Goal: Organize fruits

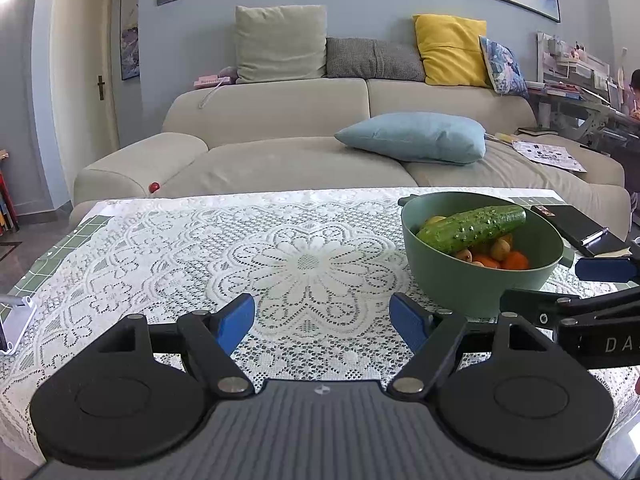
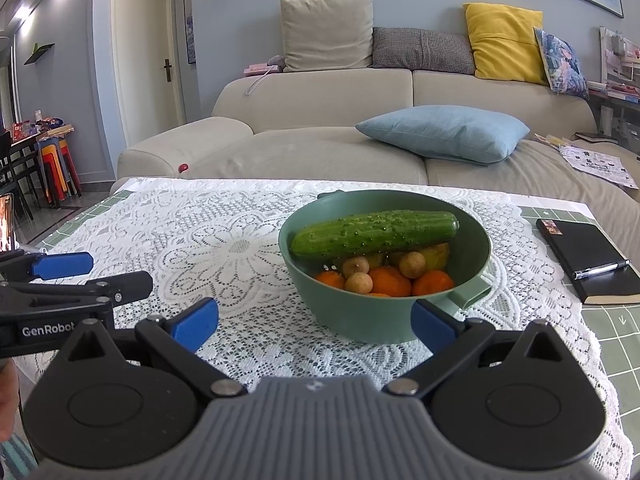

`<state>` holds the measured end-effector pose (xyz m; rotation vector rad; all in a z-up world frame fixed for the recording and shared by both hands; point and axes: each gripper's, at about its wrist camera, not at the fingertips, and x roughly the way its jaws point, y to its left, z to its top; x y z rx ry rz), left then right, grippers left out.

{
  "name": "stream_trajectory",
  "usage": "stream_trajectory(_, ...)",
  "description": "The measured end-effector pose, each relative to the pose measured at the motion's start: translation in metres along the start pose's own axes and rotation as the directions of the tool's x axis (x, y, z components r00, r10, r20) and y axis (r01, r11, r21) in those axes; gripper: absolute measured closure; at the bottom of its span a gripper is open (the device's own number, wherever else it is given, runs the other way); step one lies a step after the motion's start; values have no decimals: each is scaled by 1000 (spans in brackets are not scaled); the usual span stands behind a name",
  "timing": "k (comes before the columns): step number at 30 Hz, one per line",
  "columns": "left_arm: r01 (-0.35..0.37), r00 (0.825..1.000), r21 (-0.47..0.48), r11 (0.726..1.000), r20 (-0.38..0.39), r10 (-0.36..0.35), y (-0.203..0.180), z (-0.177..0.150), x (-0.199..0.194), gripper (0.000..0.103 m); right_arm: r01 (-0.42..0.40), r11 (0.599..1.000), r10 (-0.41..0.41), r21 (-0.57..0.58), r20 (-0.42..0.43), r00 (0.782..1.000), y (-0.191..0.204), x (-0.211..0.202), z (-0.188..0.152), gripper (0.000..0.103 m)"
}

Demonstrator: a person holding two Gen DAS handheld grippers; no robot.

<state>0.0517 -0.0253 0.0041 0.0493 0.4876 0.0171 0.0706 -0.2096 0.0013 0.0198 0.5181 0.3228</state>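
Note:
A green bowl [image 2: 360, 324] with handles stands on the white lace tablecloth [image 2: 224, 240]. It holds a green cucumber [image 2: 374, 234] lying across the top, oranges [image 2: 390, 280] and small brown round fruits [image 2: 412, 264]. My right gripper [image 2: 314, 322] is open and empty, just in front of the bowl. My left gripper [image 1: 322, 320] is open and empty over the cloth, left of the bowl [image 1: 480, 284] with the cucumber [image 1: 472, 228]. The right gripper's blue fingers [image 1: 604, 270] show at the right edge of the left wrist view.
A black notebook [image 2: 584, 256] with a pen [image 2: 600, 269] lies right of the bowl on a green grid mat [image 2: 616, 332]. A beige sofa [image 2: 320, 148] with a blue pillow [image 2: 444, 132] stands behind the table. A white stand [image 1: 16, 320] is at the left edge.

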Motion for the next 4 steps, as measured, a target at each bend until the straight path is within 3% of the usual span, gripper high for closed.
stream_trajectory(4, -3, 1000, -6, 1000, -3, 3, 2, -1, 2, 13, 0, 1000, 0, 0, 0, 1000, 0, 0, 0, 4)
